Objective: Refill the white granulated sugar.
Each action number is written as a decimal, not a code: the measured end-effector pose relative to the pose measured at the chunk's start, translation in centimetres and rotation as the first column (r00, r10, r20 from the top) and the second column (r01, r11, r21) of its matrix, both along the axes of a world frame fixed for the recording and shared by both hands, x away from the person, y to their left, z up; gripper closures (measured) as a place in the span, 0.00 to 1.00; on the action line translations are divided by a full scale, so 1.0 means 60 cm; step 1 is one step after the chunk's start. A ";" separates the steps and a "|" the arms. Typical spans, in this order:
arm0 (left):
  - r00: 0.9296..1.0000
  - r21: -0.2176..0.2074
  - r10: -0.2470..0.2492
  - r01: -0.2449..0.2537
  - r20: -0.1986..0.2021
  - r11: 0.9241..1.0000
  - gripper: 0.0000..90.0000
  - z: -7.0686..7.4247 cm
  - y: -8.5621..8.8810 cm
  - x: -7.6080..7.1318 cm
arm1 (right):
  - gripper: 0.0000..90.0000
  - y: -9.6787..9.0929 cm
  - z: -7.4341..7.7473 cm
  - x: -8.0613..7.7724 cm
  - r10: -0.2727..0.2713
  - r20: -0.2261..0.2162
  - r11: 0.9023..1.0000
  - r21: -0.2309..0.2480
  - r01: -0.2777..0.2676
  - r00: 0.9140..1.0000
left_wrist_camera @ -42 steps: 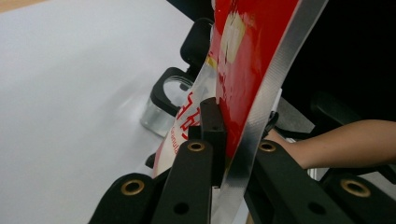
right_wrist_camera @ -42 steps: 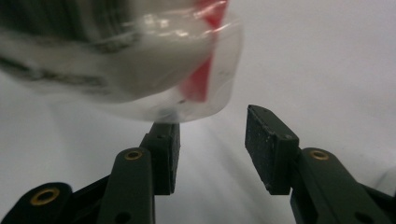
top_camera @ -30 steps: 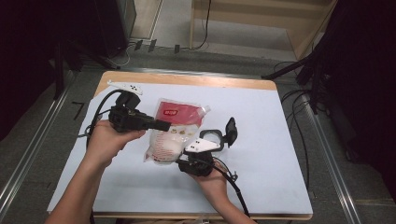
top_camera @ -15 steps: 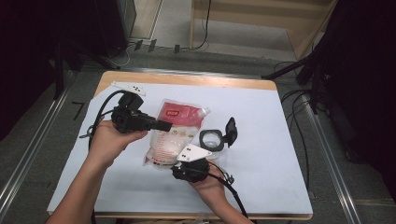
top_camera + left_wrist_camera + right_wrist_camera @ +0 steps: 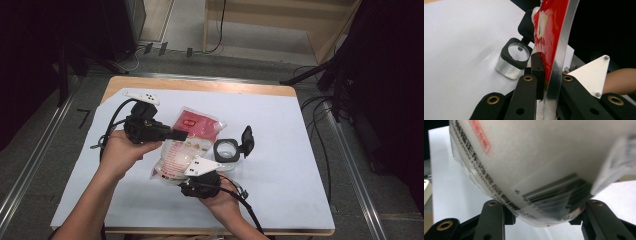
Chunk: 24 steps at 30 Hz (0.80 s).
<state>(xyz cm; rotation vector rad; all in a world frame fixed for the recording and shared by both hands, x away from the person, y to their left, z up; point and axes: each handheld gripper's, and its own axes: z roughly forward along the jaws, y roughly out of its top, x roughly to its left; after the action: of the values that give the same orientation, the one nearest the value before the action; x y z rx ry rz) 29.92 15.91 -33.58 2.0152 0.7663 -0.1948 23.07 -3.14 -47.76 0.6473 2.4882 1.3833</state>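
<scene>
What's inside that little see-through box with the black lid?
The small clear square box, its hinged black lid flipped open, looks empty in the left gripper view: just clear walls and white table cover showing through. Its bottom isn't clearly visible.

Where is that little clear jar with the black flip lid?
In the high view, the jar stands open on the white table sheet, just right of the refill pouch, beyond the right gripper.

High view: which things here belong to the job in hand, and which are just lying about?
In the job:
- pouch, lifted off the table
- left gripper, pinching the pouch's edge
- right gripper, jaws around the pouch's bottom end
- small clear jar with open flip lid, beside the pouch

Lying about:
- white table cover
- cables on the floor
</scene>
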 end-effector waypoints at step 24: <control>0.999 0.034 -0.020 0.019 0.029 0.999 0.92 -0.030 -0.041 -0.004 | 0.65 0.009 0.014 -0.015 0.075 -0.060 0.996 0.043 -0.073 0.995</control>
<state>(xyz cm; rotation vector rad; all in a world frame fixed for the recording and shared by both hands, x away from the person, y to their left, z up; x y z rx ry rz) 29.71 13.47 -35.38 2.0538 0.7364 -0.1636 22.16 -2.62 -46.91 0.6213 2.5628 1.4647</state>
